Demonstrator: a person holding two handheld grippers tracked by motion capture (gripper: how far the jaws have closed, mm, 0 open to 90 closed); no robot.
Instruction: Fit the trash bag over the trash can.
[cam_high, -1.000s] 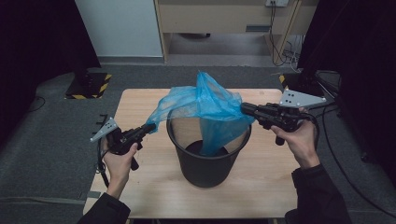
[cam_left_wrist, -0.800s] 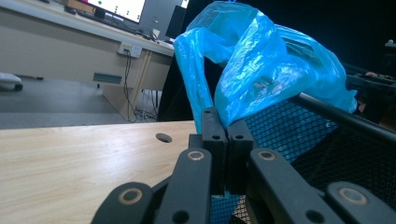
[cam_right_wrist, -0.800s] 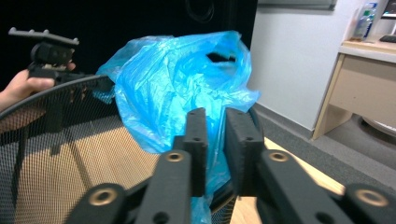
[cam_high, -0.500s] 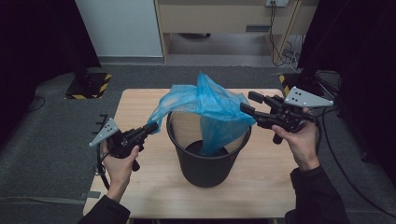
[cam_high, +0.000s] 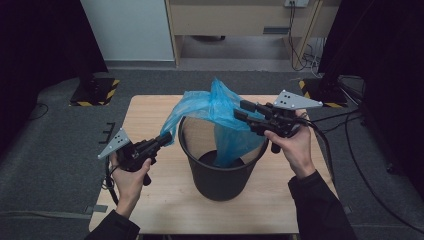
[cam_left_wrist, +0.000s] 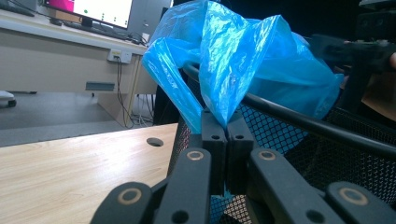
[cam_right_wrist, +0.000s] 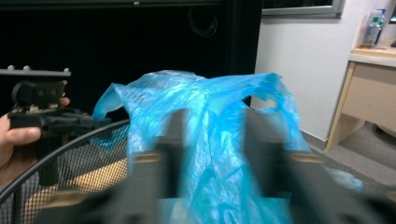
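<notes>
Hanging half inside black mesh bin (cam_high: 220, 170), blue bag (cam_high: 220, 107), left gripper (cam_high: 165, 140) pinching its edge, right gripper (cam_high: 241, 111) jaws apart, closing.

A light wooden counter (cam_high: 150, 210) is carrying a single thing: a black mesh bin (cam_high: 220, 175), standing upright near the middle of the top. The bin is sitting between the left hand-held gripper (cam_high: 166, 139) and the right hand-held gripper (cam_high: 240, 111), its rim just beside the left one. A round cable hole (cam_left_wrist: 154, 141) is showing in the board ahead and left of the left hand-held gripper. The counter itself is standing on a grey carpeted floor (cam_high: 45, 165).
</notes>
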